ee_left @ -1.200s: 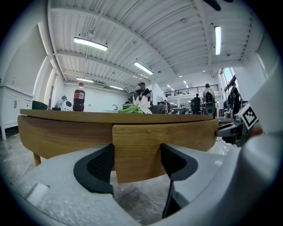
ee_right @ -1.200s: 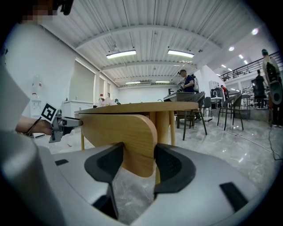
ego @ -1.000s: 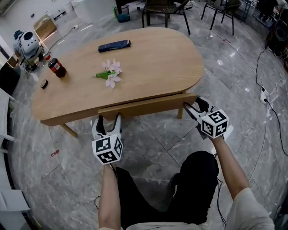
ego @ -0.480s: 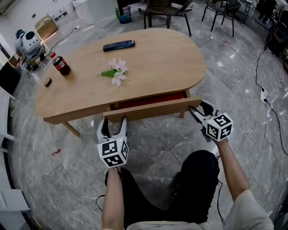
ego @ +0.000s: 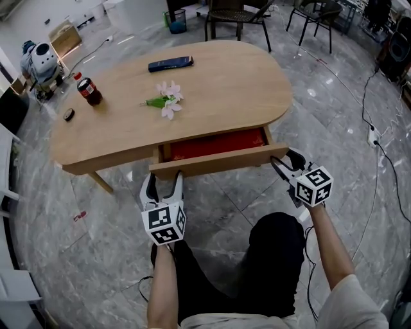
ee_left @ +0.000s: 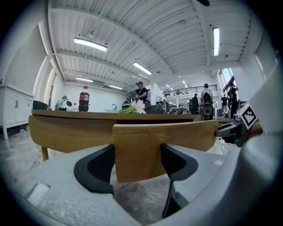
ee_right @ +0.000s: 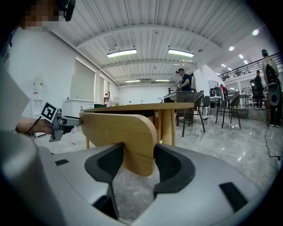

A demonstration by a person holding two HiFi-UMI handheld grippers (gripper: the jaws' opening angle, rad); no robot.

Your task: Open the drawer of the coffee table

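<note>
The oval wooden coffee table (ego: 225, 83) has its drawer pulled partly out, so the red lining (ego: 215, 144) shows. My left gripper (ego: 164, 181) holds the left end of the curved drawer front (ego: 218, 160). In the left gripper view the panel (ee_left: 163, 132) sits between both dark pads (ee_left: 99, 165), which press on it, so my left gripper (ee_left: 137, 163) is shut. My right gripper (ego: 282, 162) holds the panel's right end. In the right gripper view its rounded end (ee_right: 115, 132) is clamped in my right gripper (ee_right: 139, 165).
On the tabletop stand a cola bottle (ego: 88, 93), a flower sprig (ego: 165, 101), a dark flat case (ego: 171, 64) and a small dark disc (ego: 68, 115). Chairs (ego: 234, 16) stand behind the table. A cable (ego: 376, 128) runs across the marble floor at right.
The drawer has slid out toward me, from barely open to showing its red inside. Both grippers have moved back with the drawer front in them.
</note>
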